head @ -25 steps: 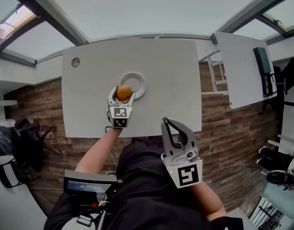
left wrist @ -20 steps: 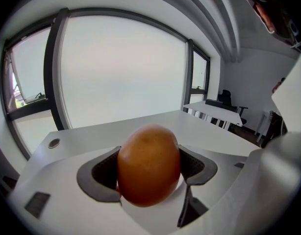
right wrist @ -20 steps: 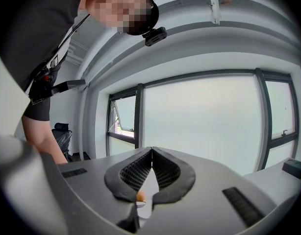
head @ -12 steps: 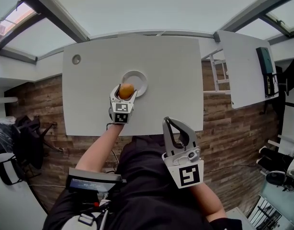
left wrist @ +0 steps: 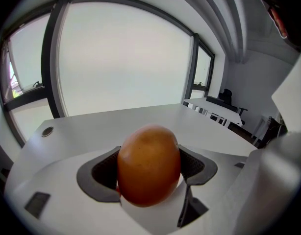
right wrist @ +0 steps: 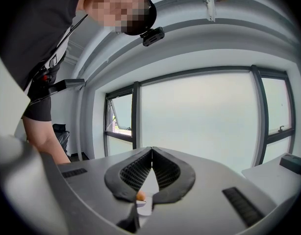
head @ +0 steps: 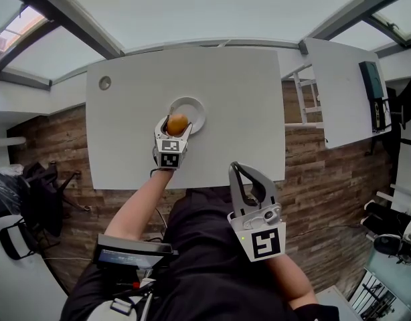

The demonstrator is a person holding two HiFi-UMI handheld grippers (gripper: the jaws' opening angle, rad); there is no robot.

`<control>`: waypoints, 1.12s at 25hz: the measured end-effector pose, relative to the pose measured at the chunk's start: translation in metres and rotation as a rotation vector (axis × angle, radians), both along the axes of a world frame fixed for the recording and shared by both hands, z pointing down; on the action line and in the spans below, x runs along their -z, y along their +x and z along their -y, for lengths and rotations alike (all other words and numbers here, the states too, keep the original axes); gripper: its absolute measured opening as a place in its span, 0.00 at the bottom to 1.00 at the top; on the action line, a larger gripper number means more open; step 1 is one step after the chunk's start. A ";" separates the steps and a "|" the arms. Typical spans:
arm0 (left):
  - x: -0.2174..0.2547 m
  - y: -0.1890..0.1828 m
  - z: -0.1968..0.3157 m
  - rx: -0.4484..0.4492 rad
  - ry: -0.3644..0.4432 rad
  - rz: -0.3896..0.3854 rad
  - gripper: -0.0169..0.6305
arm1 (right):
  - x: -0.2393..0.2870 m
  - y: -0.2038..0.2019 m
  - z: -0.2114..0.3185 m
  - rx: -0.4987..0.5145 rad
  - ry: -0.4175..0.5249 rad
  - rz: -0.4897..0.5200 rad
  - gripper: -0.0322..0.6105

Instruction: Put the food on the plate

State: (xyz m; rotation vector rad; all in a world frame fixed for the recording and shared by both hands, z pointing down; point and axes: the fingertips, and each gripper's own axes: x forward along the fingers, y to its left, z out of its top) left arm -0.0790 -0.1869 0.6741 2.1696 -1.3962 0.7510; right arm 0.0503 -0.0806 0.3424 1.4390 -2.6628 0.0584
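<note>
Orange egg-shaped food (left wrist: 149, 165) is clamped between the left gripper (head: 177, 128) jaws, over the round white plate (head: 196, 107)'s near edge; right gripper (head: 240, 171) jaws closed, empty.

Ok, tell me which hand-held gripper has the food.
The left hand-held gripper: its jaws clamp the orange egg-shaped food by the white plate. The right hand-held gripper is shut and empty.
</note>
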 end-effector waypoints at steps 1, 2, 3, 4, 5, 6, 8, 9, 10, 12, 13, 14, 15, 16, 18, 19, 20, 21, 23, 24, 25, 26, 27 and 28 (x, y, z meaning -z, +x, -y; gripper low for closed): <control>-0.001 -0.001 0.002 0.003 0.004 0.001 0.55 | -0.001 0.000 0.000 -0.001 -0.003 0.001 0.06; -0.003 -0.002 0.002 0.003 -0.001 0.001 0.55 | -0.002 0.001 0.001 -0.002 -0.007 0.002 0.06; -0.006 -0.003 0.001 0.002 -0.019 0.001 0.55 | -0.002 0.001 0.001 -0.003 -0.009 0.004 0.06; -0.008 -0.004 -0.001 0.002 -0.041 0.002 0.55 | -0.002 0.000 0.002 -0.003 -0.009 0.006 0.06; -0.010 -0.005 -0.002 0.003 -0.055 0.003 0.55 | -0.002 0.000 0.002 -0.003 -0.009 0.007 0.06; -0.010 -0.006 -0.002 0.003 -0.059 0.007 0.55 | -0.002 0.000 0.002 -0.002 -0.011 0.008 0.06; -0.014 -0.008 -0.001 0.000 -0.045 0.021 0.55 | -0.004 0.000 0.002 0.001 -0.017 0.008 0.06; -0.016 -0.008 0.000 -0.004 -0.035 0.034 0.55 | -0.005 0.000 0.001 0.002 -0.020 0.008 0.06; -0.018 -0.009 0.000 -0.008 -0.030 0.042 0.55 | -0.006 0.000 0.001 0.003 -0.023 0.008 0.06; -0.018 -0.006 0.003 -0.012 -0.025 0.025 0.55 | -0.008 0.000 0.001 0.003 -0.029 0.007 0.06; -0.018 -0.004 0.005 -0.012 -0.022 0.013 0.55 | -0.008 0.000 0.001 0.000 -0.032 0.006 0.06; -0.018 -0.004 0.005 -0.011 -0.026 0.005 0.55 | -0.008 0.000 0.001 -0.004 -0.032 0.005 0.06; -0.019 -0.003 0.004 -0.009 -0.041 -0.002 0.55 | -0.008 0.001 0.000 -0.009 -0.031 0.005 0.06; -0.021 -0.002 0.001 -0.008 -0.060 -0.011 0.55 | -0.007 0.003 0.000 -0.014 -0.030 0.005 0.06; -0.027 -0.001 -0.002 -0.005 -0.084 -0.019 0.55 | -0.007 0.007 -0.001 -0.022 -0.029 0.005 0.06; -0.030 0.000 -0.002 -0.002 -0.083 -0.020 0.54 | -0.008 0.008 -0.001 -0.025 -0.030 0.004 0.06; -0.033 0.000 -0.001 -0.002 -0.077 -0.018 0.55 | -0.008 0.010 -0.002 -0.027 -0.031 0.002 0.06; -0.036 0.000 0.000 -0.002 -0.071 -0.013 0.55 | -0.008 0.010 -0.002 -0.030 -0.031 0.000 0.06; -0.038 0.000 0.003 0.005 -0.063 -0.014 0.55 | -0.008 0.011 -0.003 -0.032 -0.030 -0.001 0.06; -0.036 0.001 0.005 0.011 -0.062 -0.025 0.55 | -0.008 0.012 -0.004 -0.032 -0.030 -0.002 0.06; -0.035 0.002 0.006 0.015 -0.065 -0.035 0.55 | -0.008 0.013 -0.005 -0.031 -0.030 -0.003 0.06; -0.037 0.002 0.006 0.016 -0.072 -0.036 0.55 | -0.009 0.013 -0.006 -0.031 -0.031 -0.004 0.06; -0.040 0.002 0.005 0.015 -0.084 -0.033 0.55 | -0.008 0.014 -0.006 -0.031 -0.031 -0.005 0.06; -0.041 0.002 0.004 0.016 -0.093 -0.033 0.55 | -0.008 0.013 -0.007 -0.031 -0.030 -0.005 0.06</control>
